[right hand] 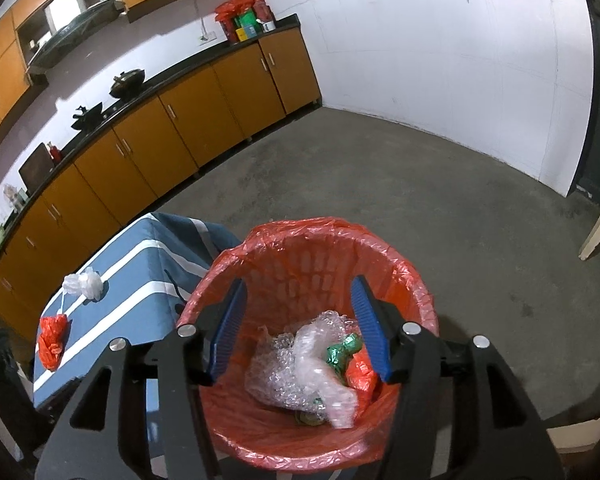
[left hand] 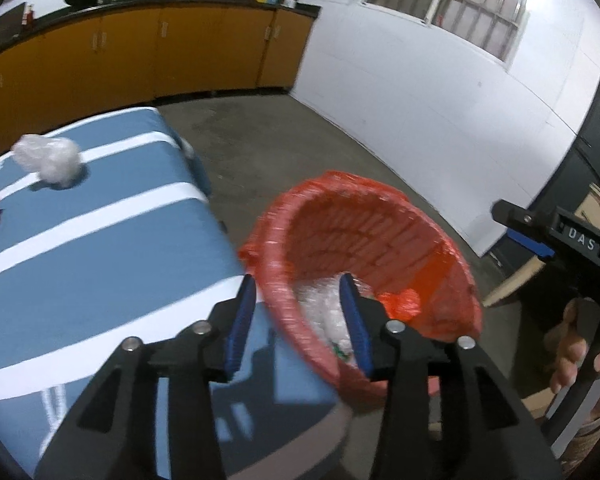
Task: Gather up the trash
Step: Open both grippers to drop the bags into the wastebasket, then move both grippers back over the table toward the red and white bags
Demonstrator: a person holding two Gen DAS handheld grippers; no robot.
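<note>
Two scraps remain on the striped counter (right hand: 140, 276): white plastic wad (right hand: 83, 285) and red bag (right hand: 52, 340), at nine o'clock of the bin (right hand: 416, 280). Right gripper (right hand: 300, 332) hangs spread and empty above it, left gripper (left hand: 300, 324) likewise; next, I judge, comes reaching for the wad.

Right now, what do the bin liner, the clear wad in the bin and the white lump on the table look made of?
Bin liner: thin red plastic film, glossy and crinkled over the rim. Clear wad: bubble wrap by its rows of small blisters, transparent and shiny. White lump: probably a crumpled thin plastic bag, translucent and soft-folded; it could be tissue, since the view is small. It lies on the striped tablecloth.
</note>
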